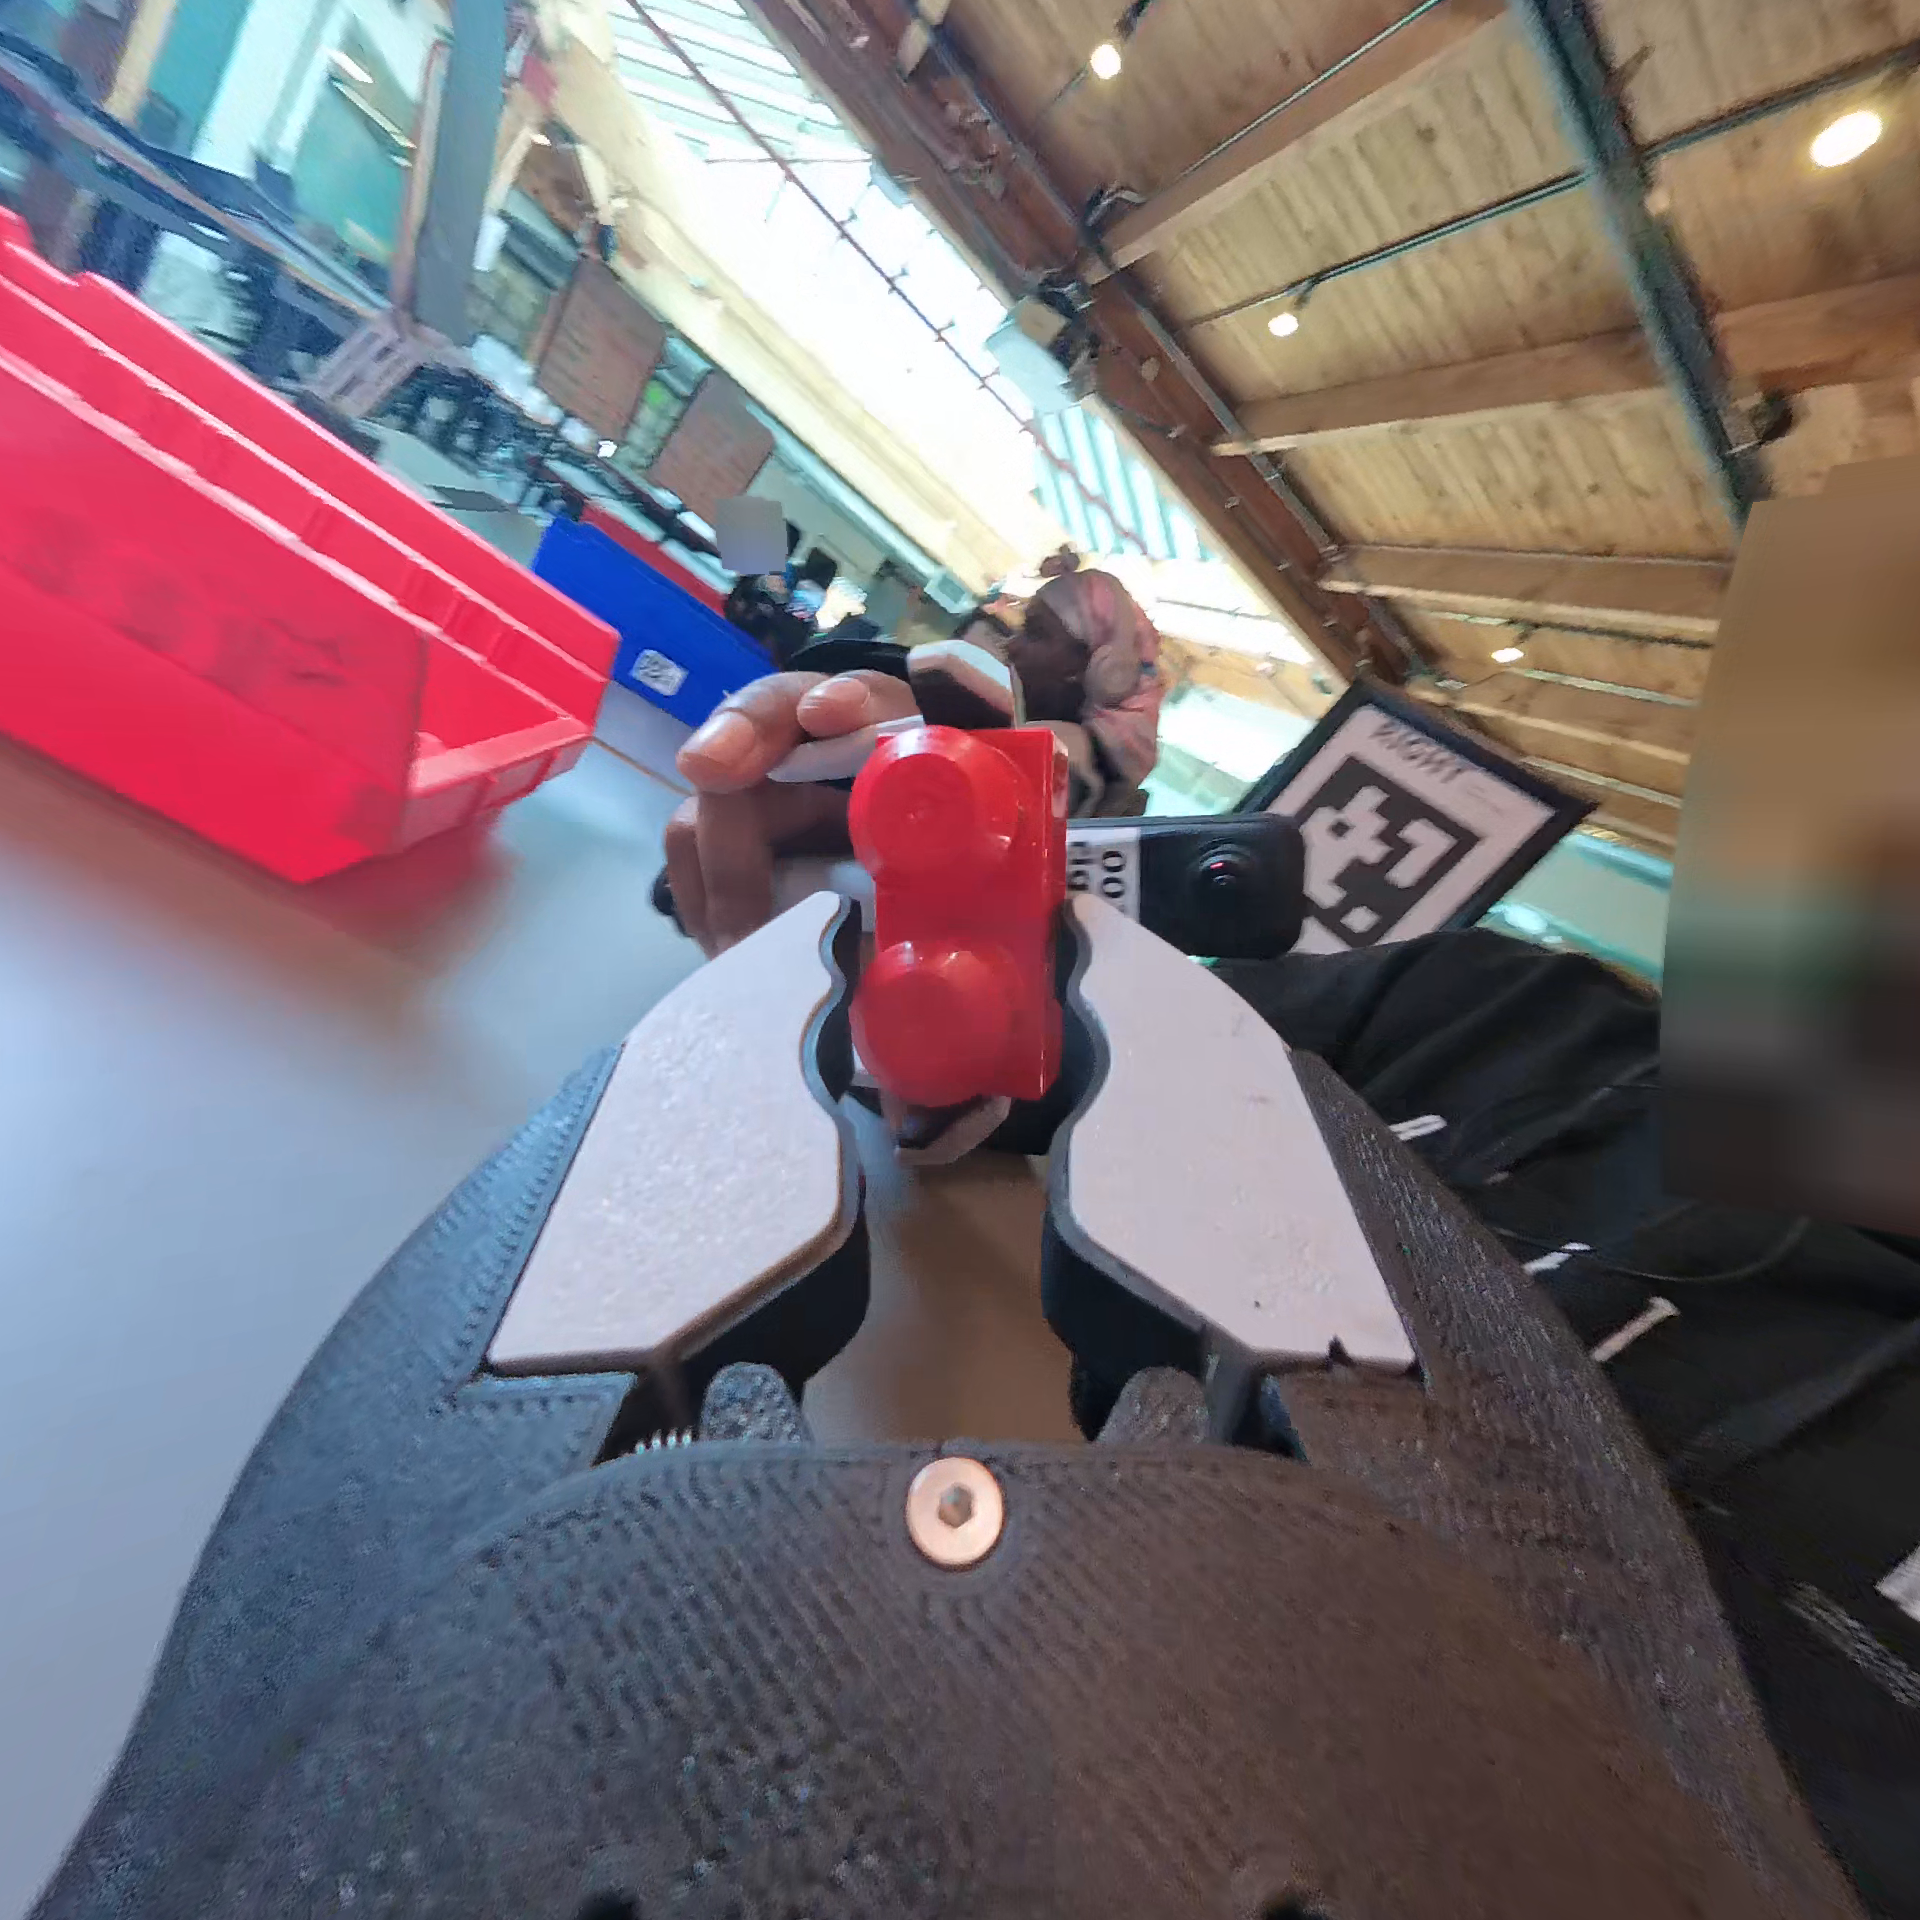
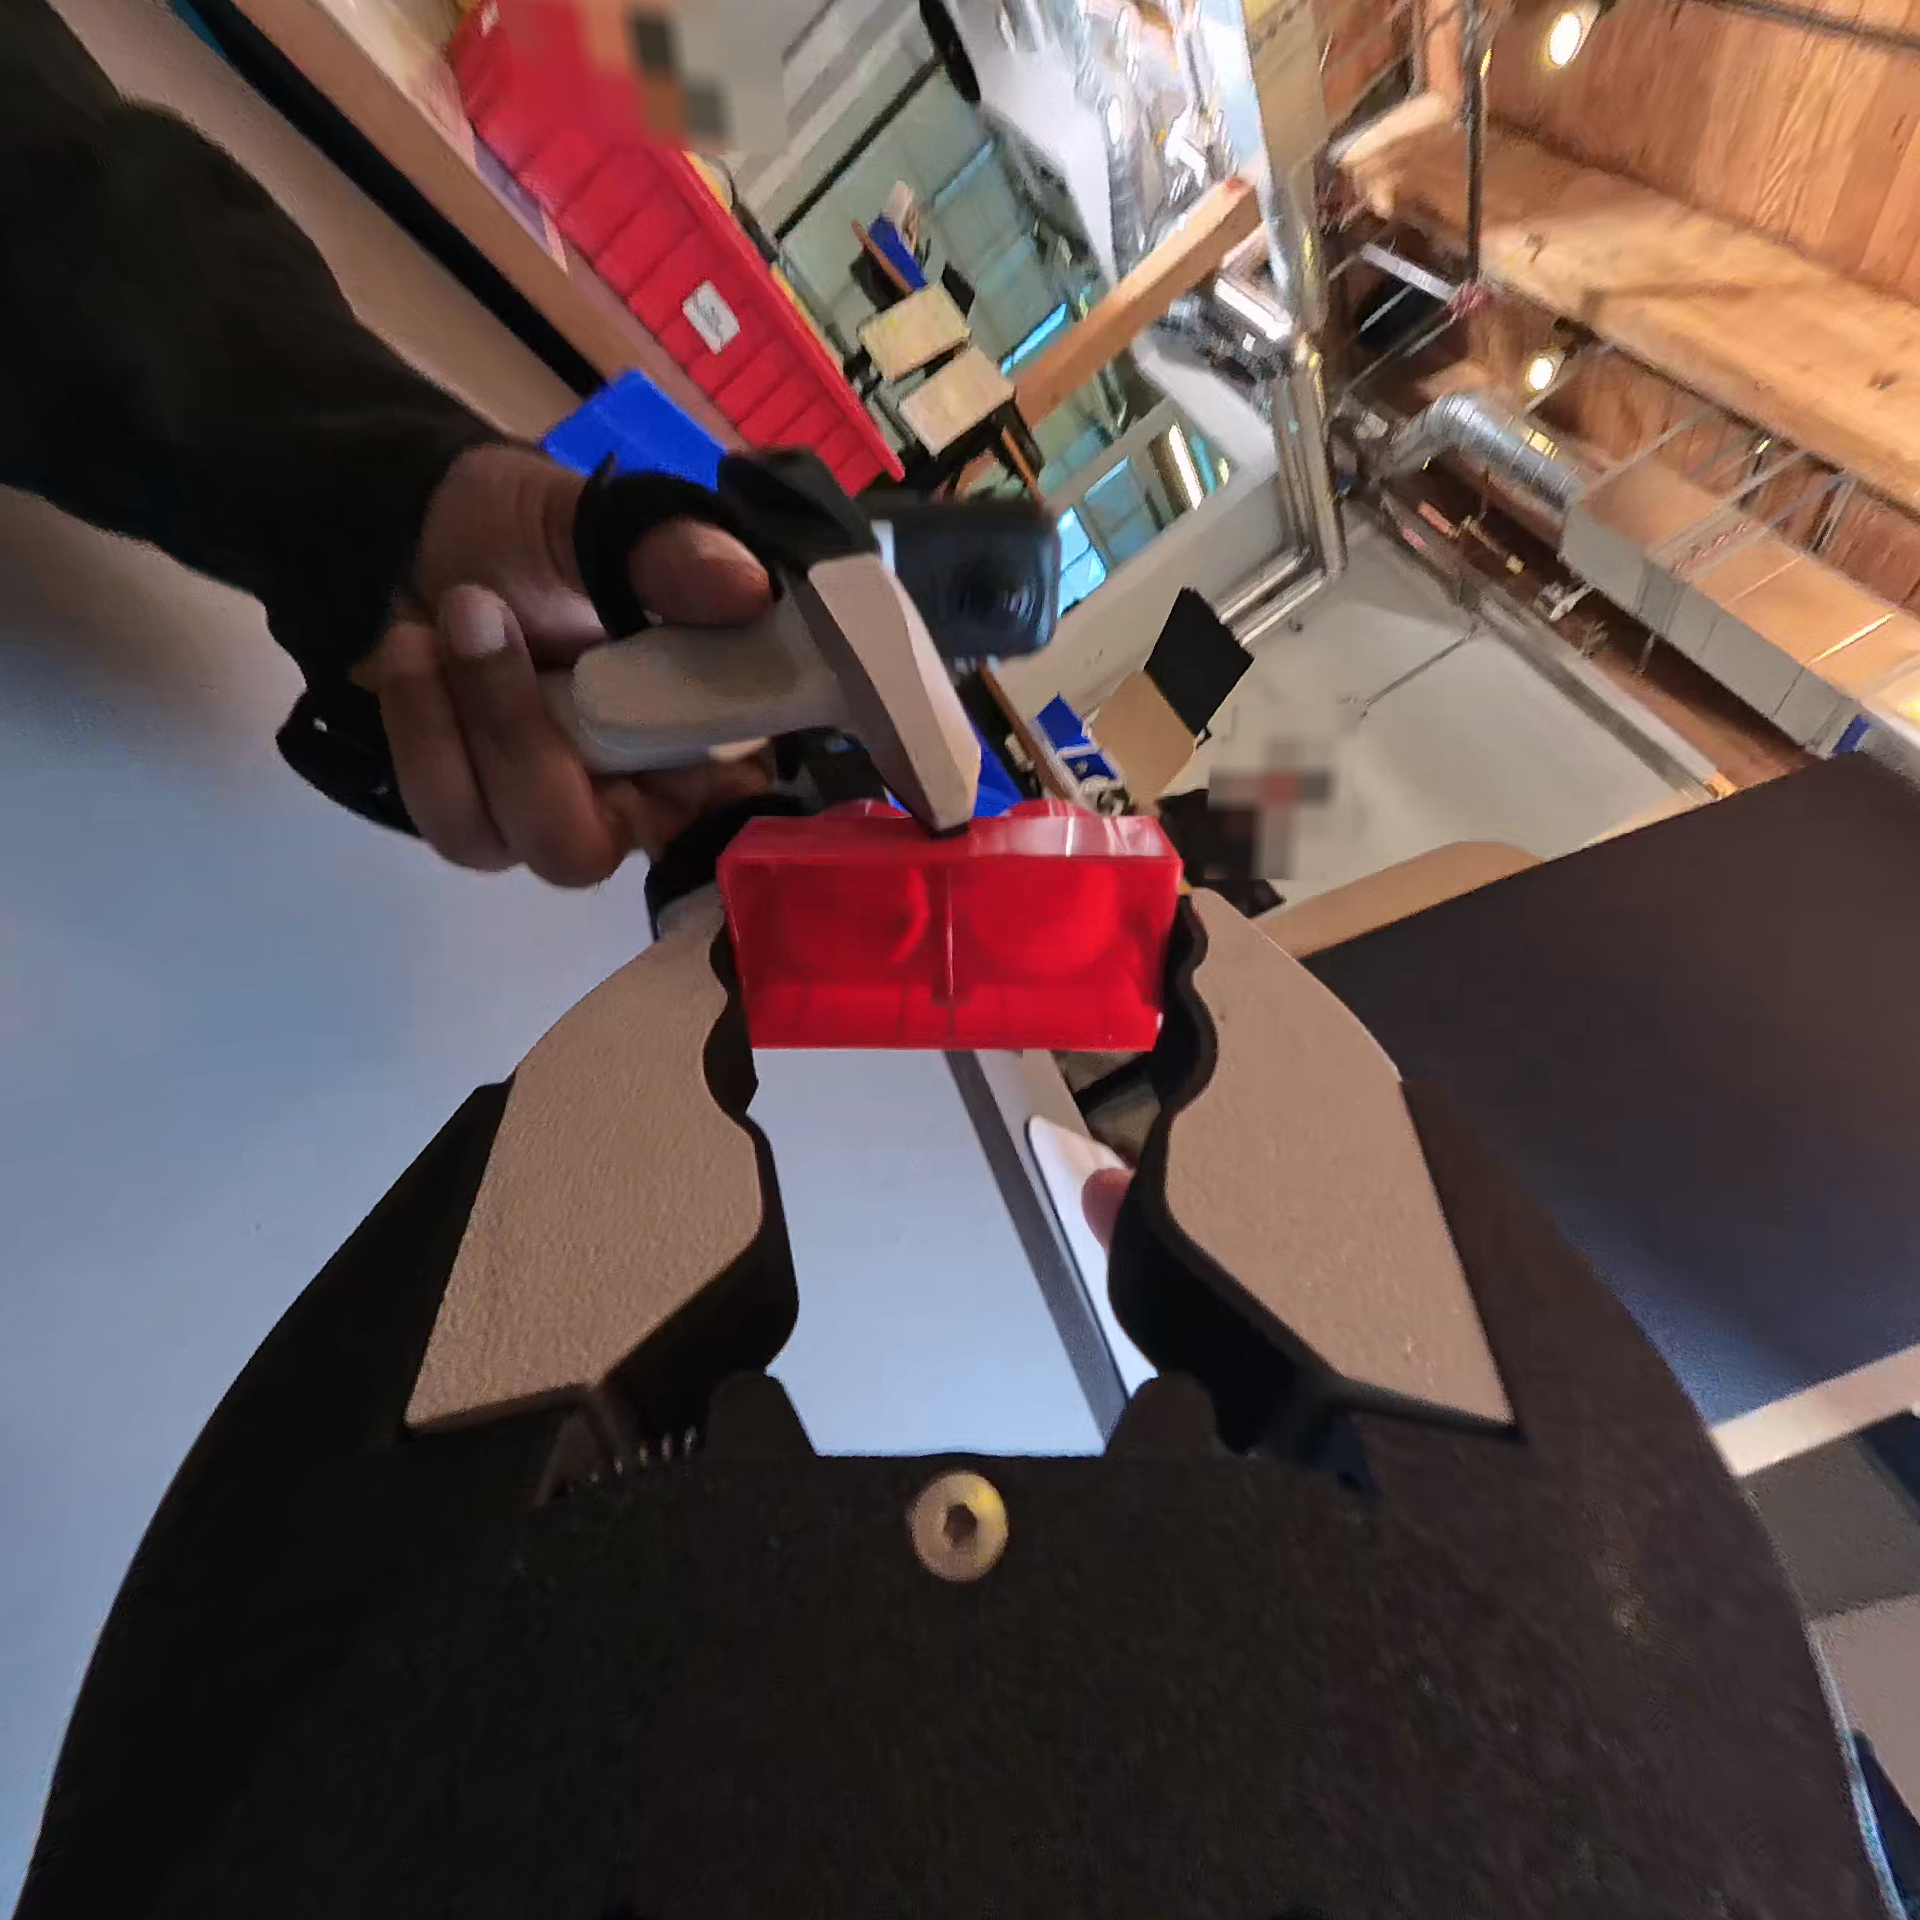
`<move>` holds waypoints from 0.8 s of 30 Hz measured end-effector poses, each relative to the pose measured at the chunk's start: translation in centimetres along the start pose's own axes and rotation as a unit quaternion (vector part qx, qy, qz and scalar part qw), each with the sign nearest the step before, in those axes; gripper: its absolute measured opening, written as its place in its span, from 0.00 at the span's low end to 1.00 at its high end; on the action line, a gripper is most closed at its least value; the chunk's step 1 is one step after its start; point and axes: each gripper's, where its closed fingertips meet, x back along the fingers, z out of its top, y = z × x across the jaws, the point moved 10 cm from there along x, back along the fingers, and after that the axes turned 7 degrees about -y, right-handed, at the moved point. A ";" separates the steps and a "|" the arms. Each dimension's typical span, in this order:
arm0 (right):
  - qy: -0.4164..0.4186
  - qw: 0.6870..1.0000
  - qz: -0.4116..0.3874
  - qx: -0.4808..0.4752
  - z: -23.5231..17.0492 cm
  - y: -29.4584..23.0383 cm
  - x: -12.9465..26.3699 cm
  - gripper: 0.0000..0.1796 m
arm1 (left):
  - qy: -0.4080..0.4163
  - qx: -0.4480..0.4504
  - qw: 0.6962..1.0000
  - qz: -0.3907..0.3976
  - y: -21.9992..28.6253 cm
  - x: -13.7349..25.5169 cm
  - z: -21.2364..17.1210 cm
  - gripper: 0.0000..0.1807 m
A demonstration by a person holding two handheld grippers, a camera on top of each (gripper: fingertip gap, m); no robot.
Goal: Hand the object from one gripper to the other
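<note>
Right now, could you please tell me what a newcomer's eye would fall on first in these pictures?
A bright red toy brick fills the centre, pinched at its ends by the right hand-held gripper. The left hand-held gripper grips its sides, so both hold it in mid-air. Behind, on the table's left side, sits a large red bin.

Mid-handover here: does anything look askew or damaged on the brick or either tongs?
Nothing stands out. The red brick looks intact, seated squarely between the right tongs, with the left tongs flanking it across its narrow sides. No cracks or slippage visible.
</note>
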 end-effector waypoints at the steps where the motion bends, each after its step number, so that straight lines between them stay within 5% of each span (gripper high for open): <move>1: -0.018 1.000 0.004 -0.006 -0.4 0.1 -0.2 0.42 | -0.006 -0.013 0.999 0.031 0.0 0.0 0.1 0.19; 5: -0.099 0.991 0.043 -0.081 -2.6 0.3 -1.4 0.44 | -0.030 -0.087 0.976 0.199 -0.3 0.0 0.5 0.18; 8: -0.127 0.968 0.090 -0.195 -3.9 1.2 -1.6 0.45 | -0.033 -0.171 0.928 0.329 -0.1 0.6 0.8 0.18; 10: -0.129 0.952 0.104 -0.258 -4.7 1.8 -1.6 0.46 | -0.057 -0.241 0.874 0.417 0.1 1.0 1.0 0.18; 13: -0.113 0.906 0.141 -0.383 -5.3 2.7 -1.6 0.45 | -0.117 -0.372 0.753 0.530 0.4 1.0 0.6 0.18; 18: -0.085 0.802 0.216 -0.550 -6.2 3.5 -1.7 0.43 | -0.203 -0.546 0.562 0.588 0.5 -0.8 -1.1 0.18; 24: -0.090 0.769 0.259 -0.578 -5.8 2.6 -2.1 0.40 | -0.255 -0.633 0.453 0.574 0.7 -2.7 -2.4 0.18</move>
